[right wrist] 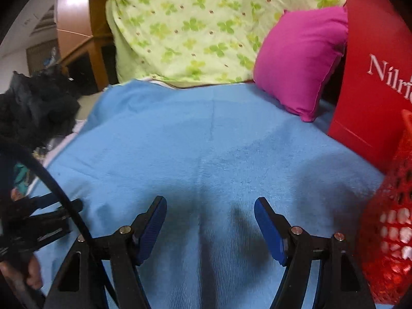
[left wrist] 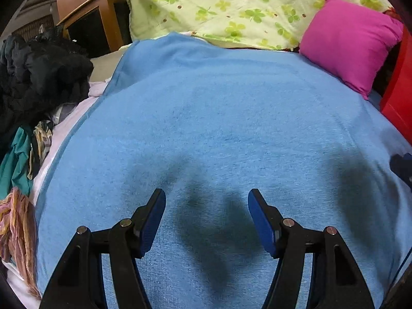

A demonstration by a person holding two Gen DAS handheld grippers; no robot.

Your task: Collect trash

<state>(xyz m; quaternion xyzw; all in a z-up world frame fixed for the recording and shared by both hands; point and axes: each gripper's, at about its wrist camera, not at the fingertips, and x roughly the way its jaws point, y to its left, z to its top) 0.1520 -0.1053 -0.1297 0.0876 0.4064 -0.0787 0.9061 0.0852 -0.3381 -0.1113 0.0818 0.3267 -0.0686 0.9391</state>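
Note:
No trash shows in either view. My left gripper hangs open over a blue blanket spread on a bed, with nothing between its blue pads. My right gripper is likewise open and empty above the same blue blanket. The right gripper shows as a dark shape at the right edge of the left wrist view. The left gripper and the hand that holds it appear at the lower left of the right wrist view. A red mesh basket stands at the right.
A pink cushion lies at the blanket's far right beside a red box with white lettering. A green clover-print quilt is piled at the back. Dark and coloured clothes heap along the left. Wooden furniture stands behind.

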